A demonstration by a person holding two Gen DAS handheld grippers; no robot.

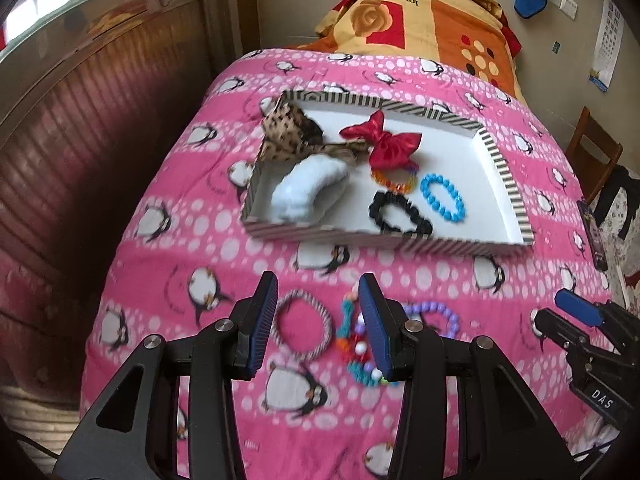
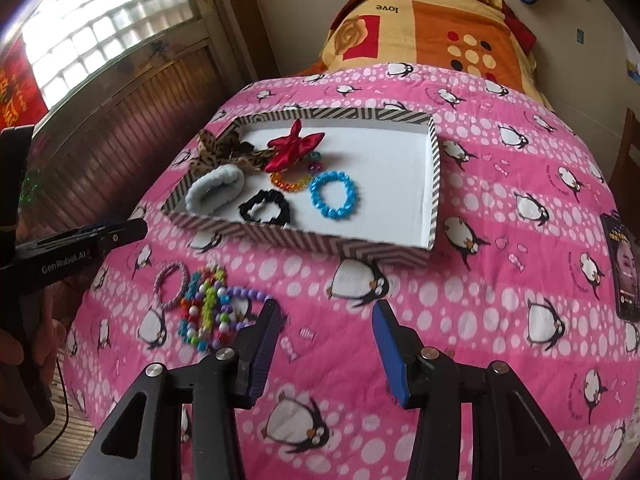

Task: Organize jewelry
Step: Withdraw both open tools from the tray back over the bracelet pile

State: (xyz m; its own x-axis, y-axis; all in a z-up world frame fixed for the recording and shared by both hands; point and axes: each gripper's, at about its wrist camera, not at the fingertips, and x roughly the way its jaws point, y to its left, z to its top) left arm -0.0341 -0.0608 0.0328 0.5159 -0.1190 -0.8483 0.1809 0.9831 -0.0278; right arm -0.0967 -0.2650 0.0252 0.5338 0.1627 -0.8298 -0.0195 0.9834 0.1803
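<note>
A striped-rim white tray (image 1: 505, 178) (image 2: 434, 184) lies on the pink penguin blanket. In it are a leopard scrunchie (image 1: 286, 132), a red bow (image 1: 384, 140), a white fluffy scrunchie (image 1: 308, 194), an orange bracelet (image 1: 394, 180), a black scrunchie (image 1: 400, 216) and a blue bead bracelet (image 1: 442, 198). In front of the tray lie a striped bracelet (image 1: 304, 328) (image 2: 172, 284), a multicolour bead bracelet (image 1: 356, 340) (image 2: 204, 312) and a purple bead bracelet (image 1: 436, 316) (image 2: 244, 296). My left gripper (image 1: 318, 280) hovers open over the striped and multicolour bracelets. My right gripper (image 2: 326, 306) is open over bare blanket, right of the purple beads.
A dark phone-like card (image 2: 622, 264) lies near the bed's right edge. A folded orange and yellow blanket (image 1: 420, 20) sits at the far end. Wooden panelling (image 1: 100, 120) runs along the left, and a wooden chair (image 1: 592, 148) stands on the right.
</note>
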